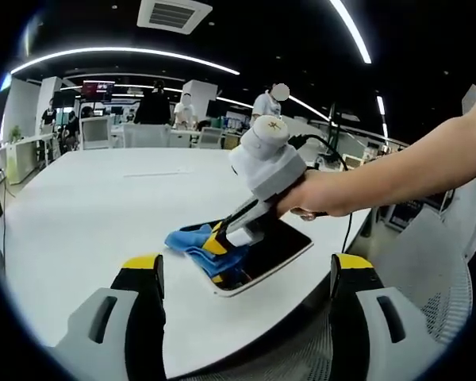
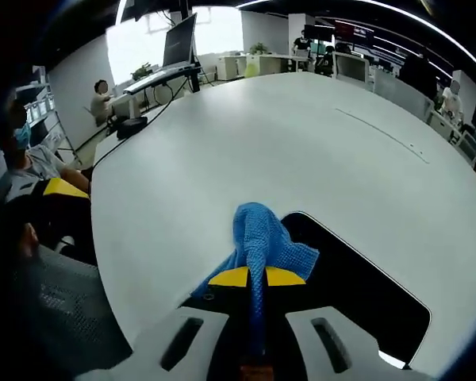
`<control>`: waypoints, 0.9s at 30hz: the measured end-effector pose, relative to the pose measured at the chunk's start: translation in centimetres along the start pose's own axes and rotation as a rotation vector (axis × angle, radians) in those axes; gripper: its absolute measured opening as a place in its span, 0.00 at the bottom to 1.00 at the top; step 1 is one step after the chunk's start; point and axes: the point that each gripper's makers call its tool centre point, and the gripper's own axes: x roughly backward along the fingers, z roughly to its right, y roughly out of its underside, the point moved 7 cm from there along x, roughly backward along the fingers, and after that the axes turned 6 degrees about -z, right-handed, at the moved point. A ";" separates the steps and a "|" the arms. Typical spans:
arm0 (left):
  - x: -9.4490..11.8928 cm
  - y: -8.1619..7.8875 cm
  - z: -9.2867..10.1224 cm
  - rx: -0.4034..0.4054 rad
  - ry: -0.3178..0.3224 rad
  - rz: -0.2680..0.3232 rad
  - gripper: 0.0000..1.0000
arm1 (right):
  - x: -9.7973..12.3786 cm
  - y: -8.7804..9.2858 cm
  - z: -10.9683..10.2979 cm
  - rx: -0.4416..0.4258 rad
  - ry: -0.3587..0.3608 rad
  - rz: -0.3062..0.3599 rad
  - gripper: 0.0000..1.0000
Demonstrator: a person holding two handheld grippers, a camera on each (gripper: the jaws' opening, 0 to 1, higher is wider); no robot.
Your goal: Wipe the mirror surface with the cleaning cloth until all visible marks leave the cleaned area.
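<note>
Blue cleaning cloth is pinched in the closed jaws of our right gripper, resting on the near-left corner of the mirror by the table edge. Our left gripper stands wide open, empty. We should press flat and sweep slowly rightwards.

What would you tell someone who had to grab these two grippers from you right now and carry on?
Right gripper: shut on the blue cloth, pressing it onto one end of the mirror.
Left gripper: open, holding nothing, hanging back above the table edge.
The mirror lies flat near the table edge, cloth bunched partly over its rim.
Done: cloth gripped and on the glass.
Left: wipe across the uncovered part of the mirror. Whether marks remain, I cannot tell, as the glass looks dark from here.
</note>
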 end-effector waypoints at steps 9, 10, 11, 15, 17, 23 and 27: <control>0.0 0.0 0.0 0.003 0.000 0.007 0.84 | -0.1 -0.1 -0.4 0.113 0.042 -0.011 0.00; 0.0 0.0 0.0 0.003 0.002 0.006 0.84 | -0.1 -0.1 -0.3 0.111 0.042 -0.011 0.00; 0.0 0.0 0.0 0.002 0.004 0.003 0.84 | -0.1 -0.1 -0.2 0.115 0.041 -0.010 0.00; 0.0 0.1 0.1 0.002 0.012 -0.004 0.84 | 0.0 0.3 -0.1 0.127 0.048 0.019 0.00; 0.0 0.1 0.1 0.001 0.013 -0.004 0.84 | 0.0 0.4 -0.1 0.125 0.057 0.028 0.00; -0.1 0.1 0.0 0.003 0.009 -0.009 0.84 | 0.2 0.7 0.5 0.118 0.055 0.025 0.00; -0.1 0.1 0.1 0.003 0.010 -0.010 0.84 | 0.4 1.1 0.9 0.092 0.057 0.035 0.00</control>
